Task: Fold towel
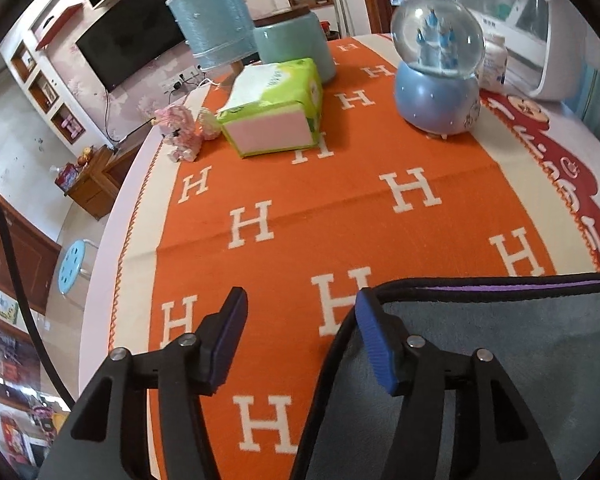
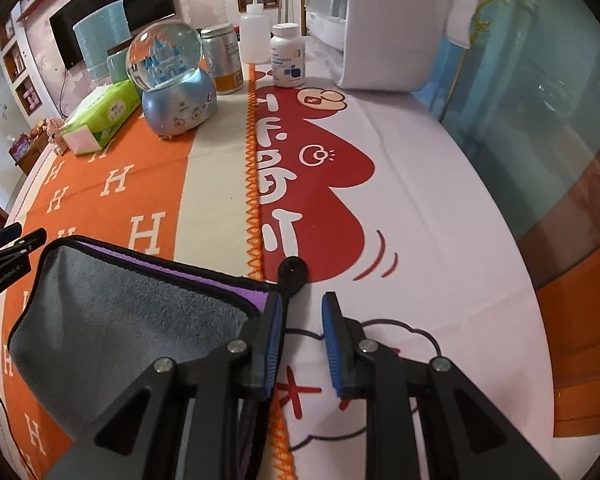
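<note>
A grey towel (image 1: 520,360) with black trim and a purple underside lies folded on the orange cloth; it also shows in the right wrist view (image 2: 128,320). My left gripper (image 1: 300,320) is open at the towel's left edge, its right finger over the towel corner, holding nothing. My right gripper (image 2: 302,320) is open at the towel's right edge, its left finger beside the purple corner. The towel's black hanging loop (image 2: 294,270) lies just ahead of it. The left gripper shows at the far left of the right wrist view (image 2: 8,240).
An orange cloth with white H letters (image 1: 320,208) covers the table. At the back stand a green tissue pack (image 1: 276,108), a blue snow globe (image 1: 438,68), a lamp (image 1: 212,20), bottles (image 2: 288,56) and a white appliance (image 2: 388,20).
</note>
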### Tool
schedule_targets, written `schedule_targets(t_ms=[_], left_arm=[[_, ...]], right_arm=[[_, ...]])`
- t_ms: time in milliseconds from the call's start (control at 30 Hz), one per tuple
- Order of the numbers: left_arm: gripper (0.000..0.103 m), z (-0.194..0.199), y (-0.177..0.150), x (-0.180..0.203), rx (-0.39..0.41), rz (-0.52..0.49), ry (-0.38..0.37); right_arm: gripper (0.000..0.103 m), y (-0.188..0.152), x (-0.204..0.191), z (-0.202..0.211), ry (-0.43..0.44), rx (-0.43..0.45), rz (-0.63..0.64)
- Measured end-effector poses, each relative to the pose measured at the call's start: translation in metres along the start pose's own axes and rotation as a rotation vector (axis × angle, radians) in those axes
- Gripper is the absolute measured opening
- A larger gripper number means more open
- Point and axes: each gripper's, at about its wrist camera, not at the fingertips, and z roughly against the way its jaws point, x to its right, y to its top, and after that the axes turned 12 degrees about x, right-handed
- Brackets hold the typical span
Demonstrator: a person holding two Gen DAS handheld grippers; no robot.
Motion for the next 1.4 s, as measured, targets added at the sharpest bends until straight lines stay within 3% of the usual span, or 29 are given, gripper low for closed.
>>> schedule_targets(t_ms=[333,467,567,833,1033,1400], left_arm=[[0.065,0.064,-0.028,-0.020,0.007,0.083,-0.034],[0.077,0.094,-0.046,-0.027,-0.002,0.106,-0.040],[0.080,0.117,-0.061,-0.031,-0.002,0.122,-0.037],[0.083,0.167,-0.103,-0.048,-0.047,0.229,-0.073],[0.085,0.205,-0.132,-0.055,-0.041,0.293,-0.060],[0.086,0.287,-0.165,-0.054,0.019,0.269,-0.051]], right_arm=[[0.020,-0.021,-0.016,0.047,0.047,-0.004,-0.014],[0.020,-0.036,-0.030,0.069,0.074,-0.001,0.000],[0.020,-0.048,-0.040,0.084,0.101,-0.006,0.003],[0.020,-0.076,-0.065,0.122,0.136,0.006,0.027],[0.020,-0.097,-0.077,0.152,0.152,0.015,0.024],[0.020,-0.129,-0.096,0.223,0.182,0.062,0.025]])
